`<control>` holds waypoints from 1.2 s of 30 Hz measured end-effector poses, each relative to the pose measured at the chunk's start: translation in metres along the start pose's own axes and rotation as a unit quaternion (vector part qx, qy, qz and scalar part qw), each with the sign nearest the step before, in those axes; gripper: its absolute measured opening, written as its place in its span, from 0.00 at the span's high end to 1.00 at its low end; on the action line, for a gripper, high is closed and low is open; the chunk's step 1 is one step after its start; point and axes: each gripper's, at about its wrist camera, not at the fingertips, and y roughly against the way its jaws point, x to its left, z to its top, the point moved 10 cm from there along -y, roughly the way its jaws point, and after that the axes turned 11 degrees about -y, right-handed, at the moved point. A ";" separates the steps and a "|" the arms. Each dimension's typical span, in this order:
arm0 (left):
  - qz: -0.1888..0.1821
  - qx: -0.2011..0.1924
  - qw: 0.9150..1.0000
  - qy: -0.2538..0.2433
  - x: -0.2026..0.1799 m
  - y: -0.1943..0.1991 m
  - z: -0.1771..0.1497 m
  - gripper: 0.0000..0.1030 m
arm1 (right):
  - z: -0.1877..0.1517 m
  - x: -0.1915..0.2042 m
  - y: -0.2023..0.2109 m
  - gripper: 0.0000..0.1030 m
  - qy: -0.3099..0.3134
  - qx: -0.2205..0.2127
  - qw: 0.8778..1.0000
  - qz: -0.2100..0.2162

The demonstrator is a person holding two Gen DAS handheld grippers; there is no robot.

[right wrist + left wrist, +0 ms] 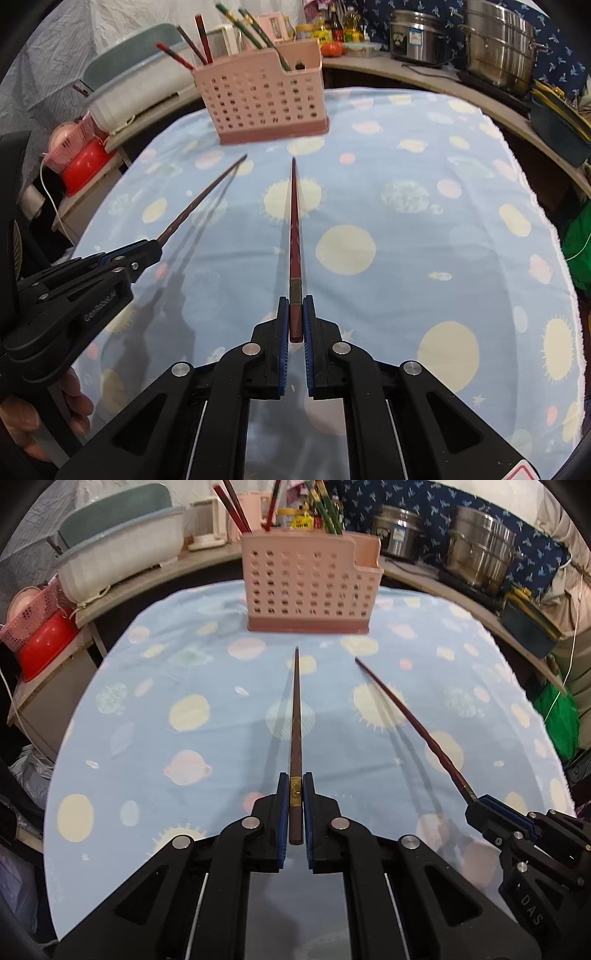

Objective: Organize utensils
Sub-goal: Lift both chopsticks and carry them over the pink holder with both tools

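Above the planet-print cloth (207, 716), each gripper's jaws are clenched on one chopstick: left gripper (294, 794) on the brown chopstick (295, 720), right gripper (295, 317) on the red chopstick (295, 229). Long tips may strike the pink holder (303, 590) wall. Its compartments inside are hidden.

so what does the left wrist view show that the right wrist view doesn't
Only the left wrist view shows the front wall of the pink utensil caddy face on.

Only the right wrist view shows a person's hand on the left gripper's handle, and a tomato behind.

Both show the left gripper clamping a brown chopstick, the right gripper a red chopstick.
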 end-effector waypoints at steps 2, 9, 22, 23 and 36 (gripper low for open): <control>-0.001 -0.017 1.000 0.008 0.005 0.016 0.008 0.93 | 0.007 0.002 0.013 0.93 -0.001 -0.013 1.000 0.005; -0.002 -0.074 0.997 0.020 0.019 0.069 0.045 0.93 | 0.048 0.012 0.064 0.93 -0.004 -0.068 0.997 0.025; 0.008 -0.166 0.986 0.025 0.046 0.135 0.140 0.93 | 0.145 0.034 0.130 0.93 0.011 -0.160 0.985 0.063; 0.010 -0.172 0.985 0.025 0.048 0.138 0.149 0.93 | 0.152 0.035 0.132 0.93 0.012 -0.163 0.984 0.065; 0.030 -0.243 0.969 0.012 0.066 0.163 0.277 0.93 | 0.276 0.068 0.155 0.93 0.028 -0.230 0.969 0.085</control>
